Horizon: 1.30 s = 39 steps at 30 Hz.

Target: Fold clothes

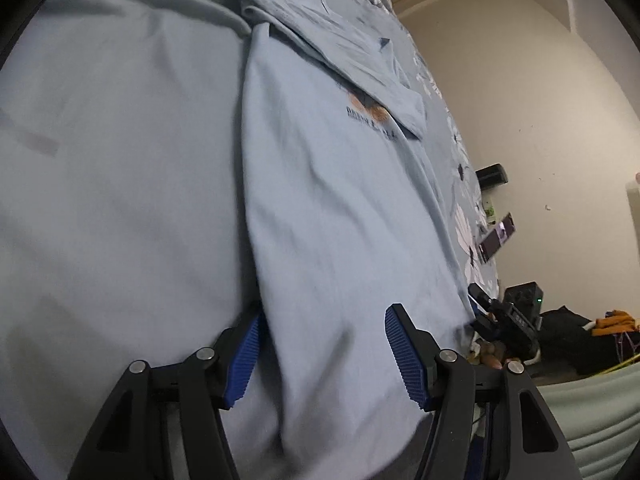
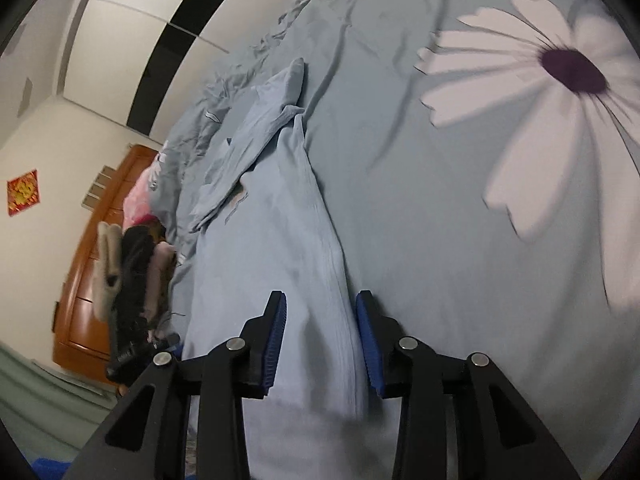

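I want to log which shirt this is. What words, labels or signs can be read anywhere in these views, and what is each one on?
Dark print line under an orange emblem on the light blue T-shirt: blurred and partly covered by the folded sleeve, not readable.
Red square wall hanging with gold characters: too small and blurred to read.
Lit phone screen at the bed's edge: nothing readable.
No other text shows.

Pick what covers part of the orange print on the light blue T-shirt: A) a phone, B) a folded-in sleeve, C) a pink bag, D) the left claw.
B: in the left wrist view the folded-in sleeve lies across the T-shirt, overlapping the orange print.
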Available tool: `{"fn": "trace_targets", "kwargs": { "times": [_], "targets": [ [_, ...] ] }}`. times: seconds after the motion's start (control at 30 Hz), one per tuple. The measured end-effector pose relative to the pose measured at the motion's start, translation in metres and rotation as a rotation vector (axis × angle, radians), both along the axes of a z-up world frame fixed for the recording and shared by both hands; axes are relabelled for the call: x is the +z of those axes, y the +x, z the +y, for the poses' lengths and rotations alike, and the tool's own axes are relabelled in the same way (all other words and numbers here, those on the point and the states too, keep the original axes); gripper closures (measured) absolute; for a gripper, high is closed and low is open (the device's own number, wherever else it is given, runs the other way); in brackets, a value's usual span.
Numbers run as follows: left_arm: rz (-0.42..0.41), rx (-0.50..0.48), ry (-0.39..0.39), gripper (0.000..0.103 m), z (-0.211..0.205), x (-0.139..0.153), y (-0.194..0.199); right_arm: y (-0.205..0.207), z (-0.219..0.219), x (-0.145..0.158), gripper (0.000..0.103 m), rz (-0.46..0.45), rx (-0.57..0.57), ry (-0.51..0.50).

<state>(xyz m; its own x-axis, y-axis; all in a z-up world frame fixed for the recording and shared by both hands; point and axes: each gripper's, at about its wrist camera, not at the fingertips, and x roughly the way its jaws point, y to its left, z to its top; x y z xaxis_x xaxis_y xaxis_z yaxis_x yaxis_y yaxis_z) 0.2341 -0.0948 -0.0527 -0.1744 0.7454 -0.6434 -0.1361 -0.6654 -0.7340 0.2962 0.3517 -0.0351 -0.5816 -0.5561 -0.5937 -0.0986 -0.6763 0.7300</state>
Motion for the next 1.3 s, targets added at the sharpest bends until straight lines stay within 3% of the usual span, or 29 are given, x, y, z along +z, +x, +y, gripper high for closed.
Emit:
{"fn": "trace_targets", "kwargs": {
  "times": [0.33, 0.43, 0.5, 0.6, 0.67, 0.83, 1.03, 1.13, 1.3],
  "targets": [
    [-0.047, 0.025, 0.094, 0.045, -0.004, -0.007, 0.036, 0.021, -0.002, -0.007, 0.066, 0.04, -0.035, -0.088],
    [-0.044, 0.06, 0.094, 0.06, -0.009, -0.01, 0.043, 0.026, 0.002, -0.009, 0.074, 0.039, -0.069, -0.113],
    [-0.066, 0.09, 0.119, 0.088, -0.008, -0.016, 0.043, 0.027, 0.002, -0.01, 0.079, 0.026, -0.086, -0.116],
    [-0.062, 0.111, 0.131, 0.097, -0.007, -0.018, 0.048, 0.028, -0.001, -0.011, 0.09, 0.013, -0.104, -0.113],
    [-0.021, 0.129, 0.141, 0.098, -0.014, -0.008, 0.051, 0.032, -0.003, -0.008, 0.097, 0.027, -0.118, -0.107],
    [0.091, 0.125, 0.14, 0.098, -0.043, 0.031, 0.067, 0.061, -0.014, 0.017, 0.099, 0.128, -0.115, -0.094],
    [0.133, 0.136, 0.193, 0.098, -0.077, 0.057, 0.09, 0.105, -0.037, 0.044, 0.099, 0.236, -0.078, -0.085],
    [0.181, 0.145, 0.229, 0.098, -0.082, 0.075, 0.077, 0.095, -0.04, 0.068, 0.099, 0.28, -0.069, -0.076],
    [0.253, 0.158, 0.257, 0.098, -0.083, 0.102, 0.025, 0.044, -0.041, 0.103, 0.099, 0.324, -0.093, -0.072]
  ]
}}
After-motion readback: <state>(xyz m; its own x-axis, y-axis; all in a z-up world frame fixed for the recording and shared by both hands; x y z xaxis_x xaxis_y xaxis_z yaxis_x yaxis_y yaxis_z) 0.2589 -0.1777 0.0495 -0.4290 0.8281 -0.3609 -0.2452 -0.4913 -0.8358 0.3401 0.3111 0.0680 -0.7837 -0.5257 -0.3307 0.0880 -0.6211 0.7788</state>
